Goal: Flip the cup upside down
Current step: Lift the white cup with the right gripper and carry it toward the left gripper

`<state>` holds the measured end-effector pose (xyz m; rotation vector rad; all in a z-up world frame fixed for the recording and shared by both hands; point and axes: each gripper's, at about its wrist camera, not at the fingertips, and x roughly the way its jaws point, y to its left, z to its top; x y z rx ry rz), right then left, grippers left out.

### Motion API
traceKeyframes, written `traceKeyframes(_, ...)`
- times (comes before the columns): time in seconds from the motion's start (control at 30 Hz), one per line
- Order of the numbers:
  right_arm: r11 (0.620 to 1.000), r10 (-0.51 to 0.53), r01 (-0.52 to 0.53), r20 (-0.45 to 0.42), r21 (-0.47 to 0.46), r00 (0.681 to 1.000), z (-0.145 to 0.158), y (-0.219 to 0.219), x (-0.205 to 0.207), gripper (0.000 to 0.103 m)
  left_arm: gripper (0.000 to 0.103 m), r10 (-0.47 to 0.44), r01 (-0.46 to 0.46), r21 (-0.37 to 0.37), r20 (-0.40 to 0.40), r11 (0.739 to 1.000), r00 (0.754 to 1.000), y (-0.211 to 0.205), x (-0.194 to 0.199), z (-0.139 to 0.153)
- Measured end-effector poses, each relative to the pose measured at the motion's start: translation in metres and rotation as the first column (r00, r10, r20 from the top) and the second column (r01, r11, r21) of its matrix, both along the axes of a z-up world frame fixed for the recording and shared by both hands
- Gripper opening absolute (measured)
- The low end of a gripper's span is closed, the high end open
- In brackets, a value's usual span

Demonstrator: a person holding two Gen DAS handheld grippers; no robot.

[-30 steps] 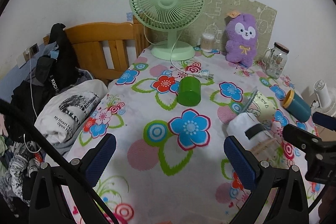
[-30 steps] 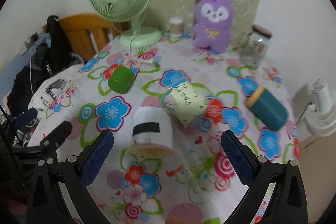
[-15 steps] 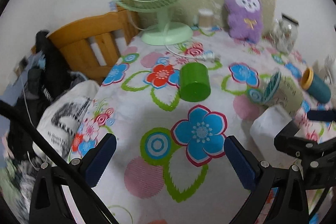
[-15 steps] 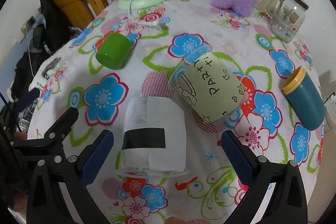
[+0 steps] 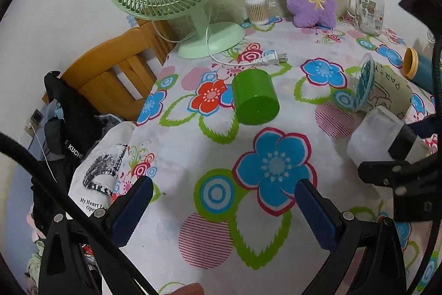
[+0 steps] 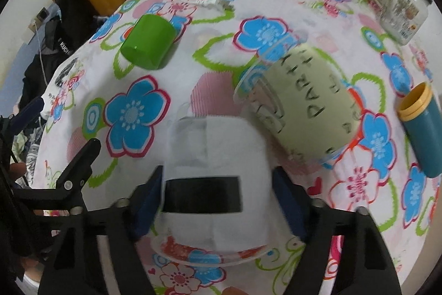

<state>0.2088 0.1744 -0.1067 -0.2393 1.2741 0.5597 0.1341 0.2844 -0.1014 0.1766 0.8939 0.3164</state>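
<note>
One white cup with a black band [image 6: 212, 184] lies on its side on the flowered table [image 6: 193, 51], between the right gripper [image 6: 218, 198] jaws, which close on its sides. Just beside it lies a pale green "PARTY" cup [image 6: 304, 107]. Over bare cloth, the left gripper [image 5: 221, 209] jaws stand wide, with a green cup [image 5: 254, 98] beyond.

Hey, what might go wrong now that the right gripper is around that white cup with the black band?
The pale green cup lies right beside the white cup, so lifting or turning it may knock that one rolling. The right gripper pads sit at the cup's sides near the black band; the smooth wall might slip mid-flip. The left gripper hangs open nearby and might get bumped.
</note>
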Motion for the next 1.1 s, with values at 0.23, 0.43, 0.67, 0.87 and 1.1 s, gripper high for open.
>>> traceKeyframes(0.23, 1.000, -0.009, 0.008, 0.068, 0.005, 0.998, 0.017, -0.007, -0.013, 0.067, 0.103, -0.002, 0.002, -0.017, 0.007, 1.000, 1.000, -0.004, -0.011, 0.005)
traceKeyframes(0.43, 0.999, -0.035, 0.030, 0.103, 0.041, 0.994, 0.037, -0.022, -0.035, 0.067, 0.103, -0.003, 0.004, -0.045, 0.032, 0.999, 0.999, -0.011, -0.026, 0.015)
traceKeyframes(0.67, 0.995, -0.077, 0.071, 0.094, 0.065, 0.993, 0.036, -0.050, -0.078, 0.067, 0.103, -0.012, 0.016, -0.081, 0.052, 0.997, 0.999, -0.029, -0.060, 0.019)
traceKeyframes(0.87, 0.993, -0.106, 0.102, 0.075, 0.055, 0.992, 0.028, -0.074, -0.113, 0.067, 0.103, -0.039, 0.042, -0.119, 0.028, 0.992, 0.999, -0.048, -0.085, 0.008)
traceKeyframes(1.1, 0.992, -0.121, 0.122, 0.067, -0.013, 0.990, 0.020, -0.103, -0.149, 0.067, 0.103, -0.092, 0.093, -0.173, 0.012, 0.980, 0.996, -0.074, -0.116, -0.006)
